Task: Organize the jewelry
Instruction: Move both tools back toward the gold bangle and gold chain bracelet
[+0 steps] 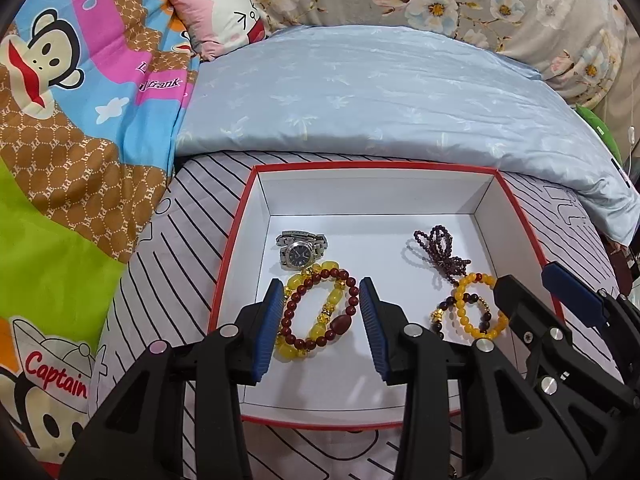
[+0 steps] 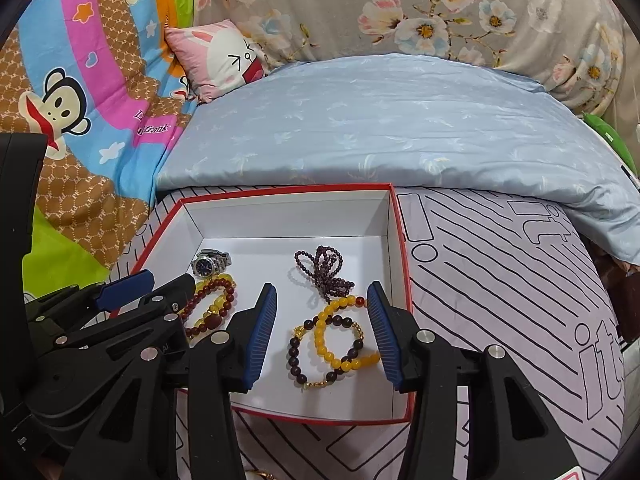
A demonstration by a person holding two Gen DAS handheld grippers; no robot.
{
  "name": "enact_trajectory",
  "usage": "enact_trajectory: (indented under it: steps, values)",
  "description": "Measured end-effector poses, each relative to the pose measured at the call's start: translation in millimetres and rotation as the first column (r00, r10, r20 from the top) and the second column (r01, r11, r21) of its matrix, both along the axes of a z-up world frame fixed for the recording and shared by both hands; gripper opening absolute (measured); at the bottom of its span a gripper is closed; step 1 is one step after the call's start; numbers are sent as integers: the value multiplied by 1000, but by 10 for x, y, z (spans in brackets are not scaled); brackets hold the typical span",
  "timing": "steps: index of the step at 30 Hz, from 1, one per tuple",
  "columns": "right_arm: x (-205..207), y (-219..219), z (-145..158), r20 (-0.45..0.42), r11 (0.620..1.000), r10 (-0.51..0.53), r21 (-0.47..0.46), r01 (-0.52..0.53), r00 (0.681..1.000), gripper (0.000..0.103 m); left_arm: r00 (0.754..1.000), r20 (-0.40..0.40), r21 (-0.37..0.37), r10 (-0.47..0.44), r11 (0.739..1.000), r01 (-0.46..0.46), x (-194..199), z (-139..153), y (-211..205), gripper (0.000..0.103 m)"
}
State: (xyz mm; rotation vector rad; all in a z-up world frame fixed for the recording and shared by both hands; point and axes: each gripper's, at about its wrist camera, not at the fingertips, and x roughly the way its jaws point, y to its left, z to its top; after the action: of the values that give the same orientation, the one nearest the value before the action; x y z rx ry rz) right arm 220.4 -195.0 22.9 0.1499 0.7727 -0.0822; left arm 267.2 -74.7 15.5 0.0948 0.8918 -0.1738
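So all the jewelry sits in the red-rimmed box (image 1: 236, 236), center of both frames. Left gripper (image 1: 320, 328) is spread wide around the red and yellow bracelets (image 1: 320, 312) at lower center, holding nothing. Right gripper (image 2: 322, 332) is spread too, straddling the yellow and dark bracelets (image 2: 332, 344).

Biggest risk imo: those bracelets overlap, so closing would probably drag both up together. The watch (image 1: 300, 250) touches the left pile and could get nudged. The purple bead string (image 2: 324, 272) looks tangle-prone too.
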Motion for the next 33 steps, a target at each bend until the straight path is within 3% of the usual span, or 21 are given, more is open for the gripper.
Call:
enact_trajectory:
  steps: [17, 33]
  values:
    - [-364, 8, 228, 33, 1000, -7, 7, 7, 999, 47, 1000, 22, -12, -8, 1000, 9, -345, 219, 23, 37]
    - [-1183, -20, 342, 48, 999, -23, 34, 22, 999, 47, 1000, 26, -28, -10, 1000, 11, -1044, 316, 302, 40]
